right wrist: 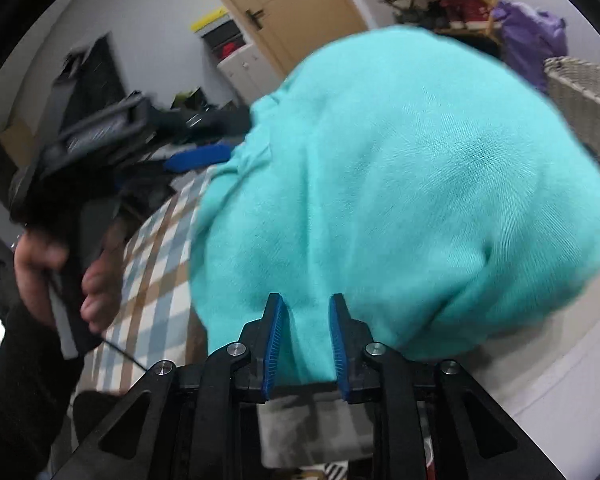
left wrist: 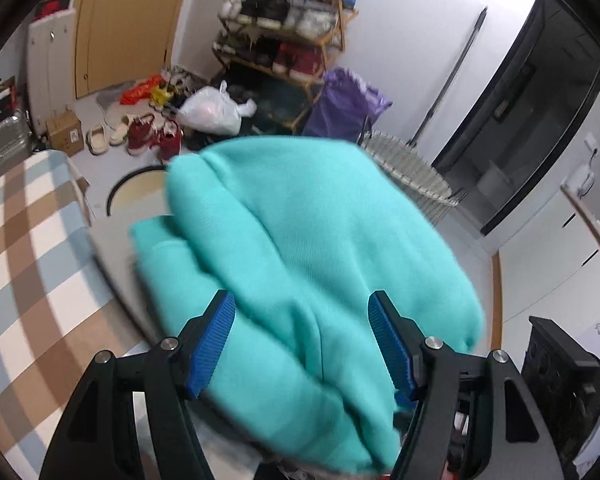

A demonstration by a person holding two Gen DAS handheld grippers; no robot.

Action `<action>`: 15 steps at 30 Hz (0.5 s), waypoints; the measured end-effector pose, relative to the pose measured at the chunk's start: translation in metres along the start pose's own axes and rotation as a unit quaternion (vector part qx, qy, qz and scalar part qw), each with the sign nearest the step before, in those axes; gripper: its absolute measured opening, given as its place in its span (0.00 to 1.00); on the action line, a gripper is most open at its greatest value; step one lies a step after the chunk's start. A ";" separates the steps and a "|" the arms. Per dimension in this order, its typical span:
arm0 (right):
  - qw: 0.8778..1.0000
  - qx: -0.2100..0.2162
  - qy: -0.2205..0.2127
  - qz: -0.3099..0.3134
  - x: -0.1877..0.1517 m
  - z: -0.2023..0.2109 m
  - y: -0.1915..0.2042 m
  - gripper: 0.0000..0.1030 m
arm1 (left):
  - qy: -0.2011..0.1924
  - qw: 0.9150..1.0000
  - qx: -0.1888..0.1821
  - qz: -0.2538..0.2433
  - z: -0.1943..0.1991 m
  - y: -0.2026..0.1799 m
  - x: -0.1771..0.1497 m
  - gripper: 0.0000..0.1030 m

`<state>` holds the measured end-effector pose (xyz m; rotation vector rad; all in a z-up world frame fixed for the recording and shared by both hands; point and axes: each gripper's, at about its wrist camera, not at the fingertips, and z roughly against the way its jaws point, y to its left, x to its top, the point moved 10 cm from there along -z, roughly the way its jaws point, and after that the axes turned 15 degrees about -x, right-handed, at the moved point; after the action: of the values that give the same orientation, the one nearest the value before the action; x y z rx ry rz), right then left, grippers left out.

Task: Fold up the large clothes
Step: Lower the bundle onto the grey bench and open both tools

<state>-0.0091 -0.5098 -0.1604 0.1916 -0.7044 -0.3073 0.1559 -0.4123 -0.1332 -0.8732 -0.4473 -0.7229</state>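
A large turquoise garment lies bunched on a round grey table. In the left wrist view my left gripper stands open and wide over its near edge. Fabric lies between the blue pads without being pinched. In the right wrist view my right gripper is shut on a fold at the near hem of the garment, which fills the narrow gap between its pads. A person's hand holds the left gripper at the left of that view, blurred.
A blue, brown and white checked cloth covers the surface left of the table. A wicker basket stands behind the garment. Further back are a purple bag, a shoe rack and shoes and bags on the floor.
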 end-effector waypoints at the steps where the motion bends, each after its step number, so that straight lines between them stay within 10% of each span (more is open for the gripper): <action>1: 1.000 -0.010 -0.005 0.004 -0.002 0.007 0.002 0.25 | -0.009 1.000 0.003 0.000 0.007 -0.001 -0.001 0.63; 9: 0.993 -0.079 -0.083 -0.011 -0.020 0.062 0.006 0.65 | -0.065 0.996 0.048 -0.049 0.057 -0.036 -0.038 0.64; 15: 0.973 -0.123 -0.193 -0.011 -0.021 0.105 0.004 0.86 | -0.151 0.981 0.094 -0.078 0.092 -0.052 -0.064 0.87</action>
<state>-0.0930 -0.5058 -0.0933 -0.1009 -1.0401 -0.4572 0.0683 -0.3348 -0.0928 -0.7774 -0.8492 -0.6798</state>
